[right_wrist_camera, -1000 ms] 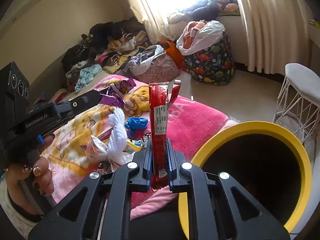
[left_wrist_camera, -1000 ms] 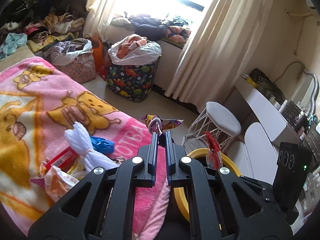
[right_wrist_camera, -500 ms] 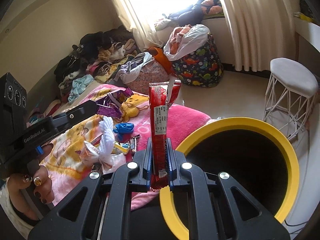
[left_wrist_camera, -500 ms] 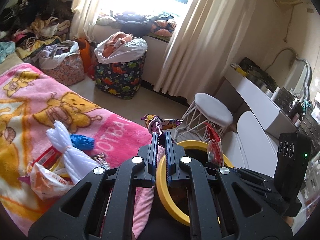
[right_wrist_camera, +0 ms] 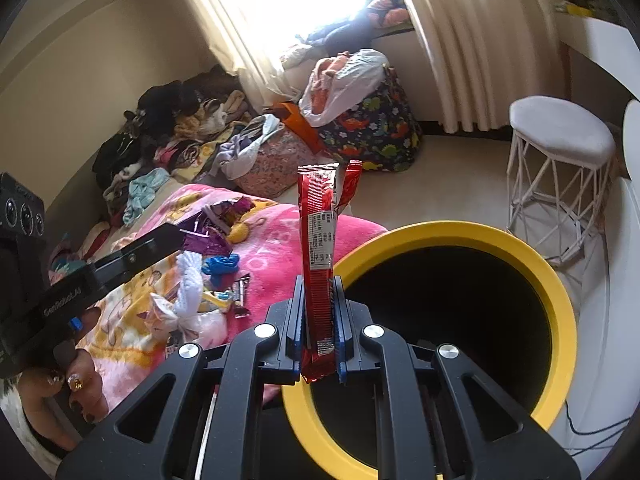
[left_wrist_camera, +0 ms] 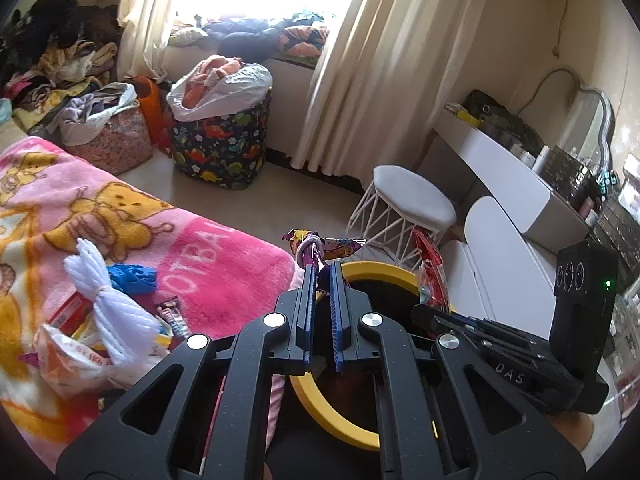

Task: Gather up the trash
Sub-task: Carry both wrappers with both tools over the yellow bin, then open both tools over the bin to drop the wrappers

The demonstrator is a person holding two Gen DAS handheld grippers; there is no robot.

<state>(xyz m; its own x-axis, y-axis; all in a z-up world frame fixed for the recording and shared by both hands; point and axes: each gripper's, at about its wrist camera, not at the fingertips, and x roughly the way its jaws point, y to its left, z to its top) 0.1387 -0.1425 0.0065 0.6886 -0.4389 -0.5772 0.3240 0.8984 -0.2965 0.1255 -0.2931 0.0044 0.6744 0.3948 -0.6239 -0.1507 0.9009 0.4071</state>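
The right gripper (right_wrist_camera: 319, 280) squeezes a tall red wrapper (right_wrist_camera: 319, 232) above the yellow bin (right_wrist_camera: 560, 308). The left gripper (left_wrist_camera: 323, 270) pinches a purple wrapper (left_wrist_camera: 316, 246) (tied in a knot) near the bin's left rim.

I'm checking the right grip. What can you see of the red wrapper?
The red wrapper is a long, glossy foil sachet with a white printed label. It stands upright, its lower end clamped between the shut right gripper pads, its torn top flaring. It sits by the near rim of the yellow bin.
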